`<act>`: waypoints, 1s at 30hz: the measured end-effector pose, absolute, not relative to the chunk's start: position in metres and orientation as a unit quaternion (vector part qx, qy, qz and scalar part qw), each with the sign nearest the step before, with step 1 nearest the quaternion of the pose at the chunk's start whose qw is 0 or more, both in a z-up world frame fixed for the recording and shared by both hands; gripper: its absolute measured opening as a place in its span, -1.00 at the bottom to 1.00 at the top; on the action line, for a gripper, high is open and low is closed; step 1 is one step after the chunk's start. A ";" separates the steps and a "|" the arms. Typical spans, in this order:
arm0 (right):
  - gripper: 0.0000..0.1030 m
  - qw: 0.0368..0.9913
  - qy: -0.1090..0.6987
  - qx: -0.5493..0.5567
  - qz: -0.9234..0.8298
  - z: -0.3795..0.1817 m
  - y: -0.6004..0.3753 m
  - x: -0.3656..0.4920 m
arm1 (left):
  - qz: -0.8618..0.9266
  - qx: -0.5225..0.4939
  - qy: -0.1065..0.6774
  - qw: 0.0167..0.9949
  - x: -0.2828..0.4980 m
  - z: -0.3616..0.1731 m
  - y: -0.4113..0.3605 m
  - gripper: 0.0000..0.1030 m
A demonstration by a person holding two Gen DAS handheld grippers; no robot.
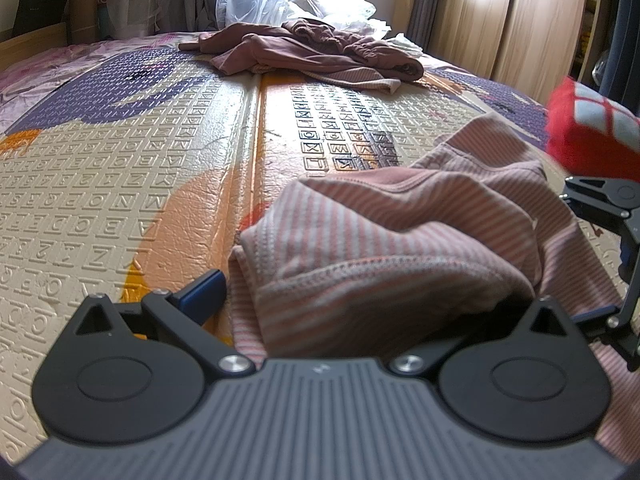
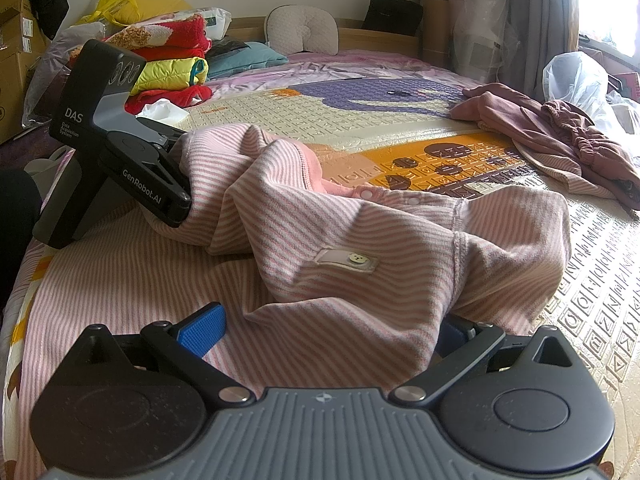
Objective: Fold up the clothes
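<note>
While the embossed play mat (image 2: 400, 120) covers the bed, the pink striped garment (image 2: 360, 240) lies bunched on its near end, with mauve clothes (image 2: 560, 140) heaped at the mat's far side. Both the left tool (image 1: 372, 292) and right tool (image 2: 332, 328) stand spread, garment folds bunched between their fingers.

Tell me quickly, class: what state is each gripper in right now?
Left gripper: fingers wide apart, striped garment bunched between them; not clamped.
Right gripper: fingers also wide apart, the garment's fabric lying between them; not clamped.
</note>
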State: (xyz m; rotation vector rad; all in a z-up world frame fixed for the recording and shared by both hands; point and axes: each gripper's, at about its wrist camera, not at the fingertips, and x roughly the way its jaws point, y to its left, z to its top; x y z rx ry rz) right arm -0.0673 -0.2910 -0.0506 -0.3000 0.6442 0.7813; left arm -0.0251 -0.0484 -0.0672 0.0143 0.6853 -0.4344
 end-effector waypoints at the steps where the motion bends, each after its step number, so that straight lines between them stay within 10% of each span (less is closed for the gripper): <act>1: 0.99 0.864 0.307 -0.143 0.373 -0.051 -0.291 -0.067 | -0.211 0.007 0.333 0.919 -0.025 -0.067 -0.048 1.00; 30: 0.99 0.864 0.307 -0.141 0.373 -0.049 -0.290 -0.068 | -0.211 0.007 0.333 0.919 -0.025 -0.067 -0.049 1.00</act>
